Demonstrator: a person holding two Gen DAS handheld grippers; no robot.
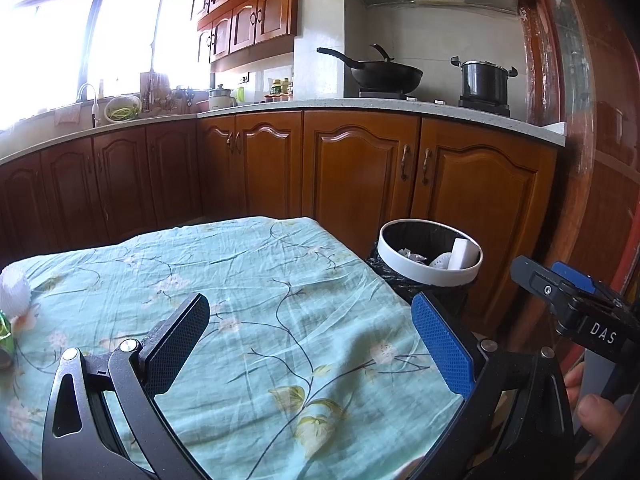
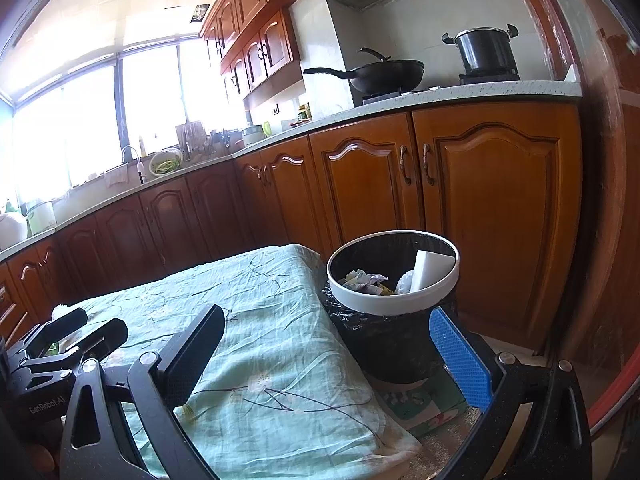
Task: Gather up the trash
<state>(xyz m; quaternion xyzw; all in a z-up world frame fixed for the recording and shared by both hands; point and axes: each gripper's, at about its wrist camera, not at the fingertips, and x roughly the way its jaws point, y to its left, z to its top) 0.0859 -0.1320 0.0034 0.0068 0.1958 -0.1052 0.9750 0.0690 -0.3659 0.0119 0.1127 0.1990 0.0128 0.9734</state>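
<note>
Left gripper (image 1: 310, 346) jaws wide apart, empty, over floral tablecloth (image 1: 248, 280). Right gripper (image 2: 326, 354) also spread, nothing held. Trash bin (image 2: 394, 298) just ahead of right fingers, 1 white block (image 2: 434, 270) plus crumpled paper (image 2: 362, 278) inside.

Round black trash bin (image 2: 390, 344) with a white ring rim and black bag liner, upright on the floor just beside the table's right edge. Inside: crumpled paper scraps (image 2: 362, 280), a white rectangular foam block (image 2: 434, 270) leaning against the rim, a white netted fruit sleeve (image 2: 405, 282). Another white foam net sleeve (image 1: 14, 292) on the table's far left edge, beside a green wrapper (image 1: 6, 330).
</note>
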